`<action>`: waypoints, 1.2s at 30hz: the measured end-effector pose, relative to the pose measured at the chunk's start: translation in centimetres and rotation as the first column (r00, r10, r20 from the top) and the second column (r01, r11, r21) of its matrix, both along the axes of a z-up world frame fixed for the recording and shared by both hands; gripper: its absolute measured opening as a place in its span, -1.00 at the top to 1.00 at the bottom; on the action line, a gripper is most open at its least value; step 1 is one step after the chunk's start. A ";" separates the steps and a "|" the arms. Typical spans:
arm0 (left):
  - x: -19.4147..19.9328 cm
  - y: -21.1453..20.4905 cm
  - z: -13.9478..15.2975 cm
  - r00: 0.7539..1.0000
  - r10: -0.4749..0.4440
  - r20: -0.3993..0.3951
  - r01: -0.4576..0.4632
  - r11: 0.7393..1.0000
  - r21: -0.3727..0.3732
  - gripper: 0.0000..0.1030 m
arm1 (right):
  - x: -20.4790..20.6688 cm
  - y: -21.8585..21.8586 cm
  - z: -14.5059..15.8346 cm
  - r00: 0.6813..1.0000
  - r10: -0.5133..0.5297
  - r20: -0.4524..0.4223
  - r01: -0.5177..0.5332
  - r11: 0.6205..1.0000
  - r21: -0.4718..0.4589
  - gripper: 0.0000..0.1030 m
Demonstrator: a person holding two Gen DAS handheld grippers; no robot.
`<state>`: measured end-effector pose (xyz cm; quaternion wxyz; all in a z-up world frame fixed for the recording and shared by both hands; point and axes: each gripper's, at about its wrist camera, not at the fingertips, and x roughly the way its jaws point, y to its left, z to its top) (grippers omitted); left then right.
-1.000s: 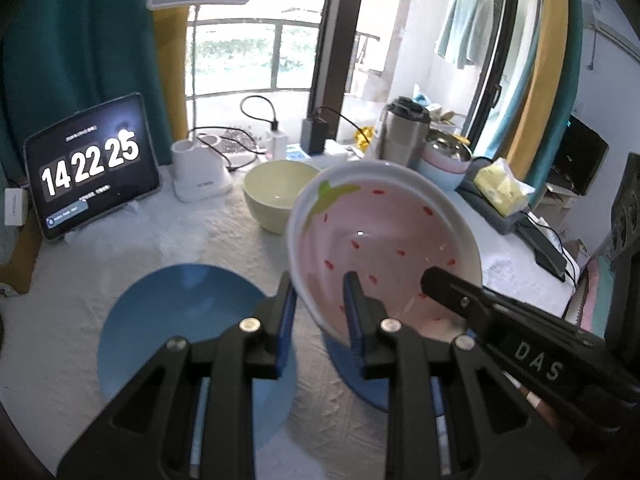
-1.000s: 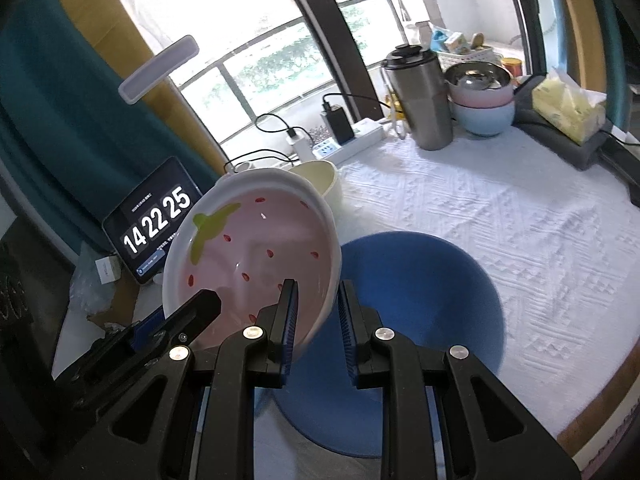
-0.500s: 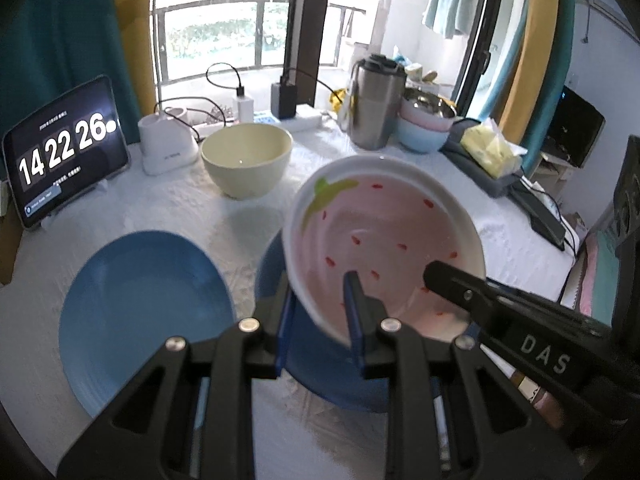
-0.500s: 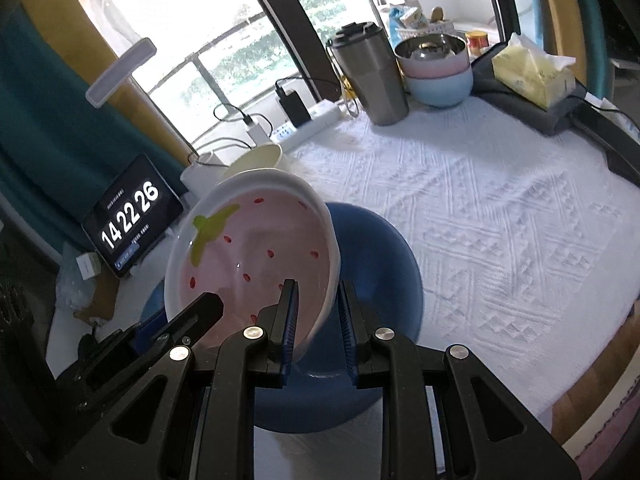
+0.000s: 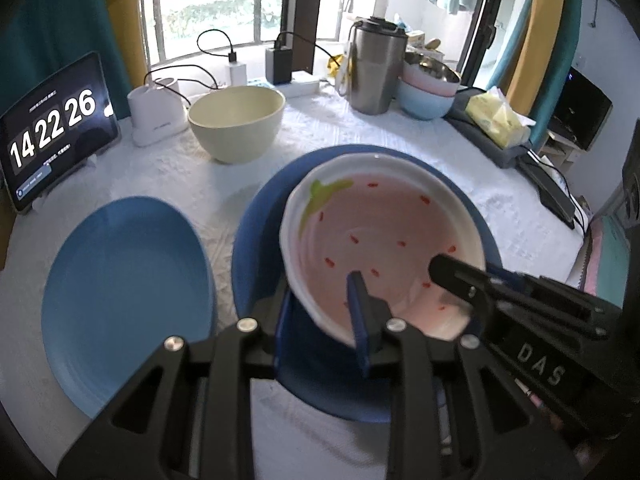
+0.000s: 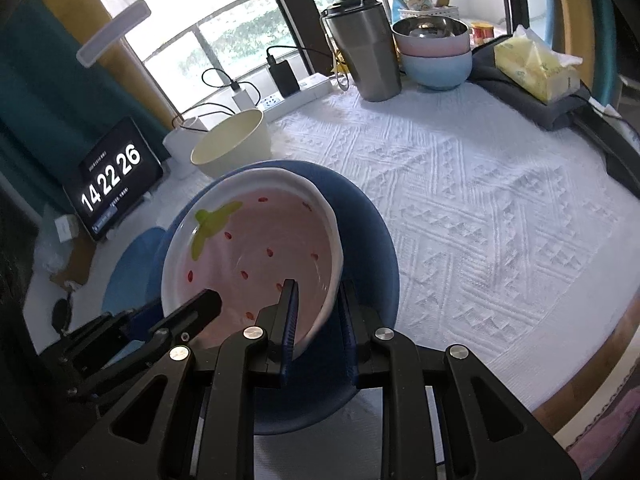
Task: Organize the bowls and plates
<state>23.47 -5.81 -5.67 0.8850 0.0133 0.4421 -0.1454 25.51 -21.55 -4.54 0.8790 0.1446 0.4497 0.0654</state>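
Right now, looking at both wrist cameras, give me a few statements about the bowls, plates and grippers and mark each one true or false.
1. The pink strawberry-pattern bowl is above the dark blue round plate. True.
2. Both grippers have the strawberry bowl's rim between their fingers: the left gripper and the right gripper. True.
3. The cream-yellow bowl is stacked inside the strawberry bowl. False: it stands apart on the white tablecloth, farther back.
4. The light blue round plate has a bowl on it. False: nothing is on it.
5. The steel tumbler lies on its side. False: it stands upright beside the stacked pink and blue bowls.
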 end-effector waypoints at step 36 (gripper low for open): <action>-0.1 2.1 3.0 0.996 0.043 0.084 -0.044 0.999 0.003 0.20 | 0.9 0.3 3.1 0.996 0.053 0.076 -0.048 0.997 -0.065 0.09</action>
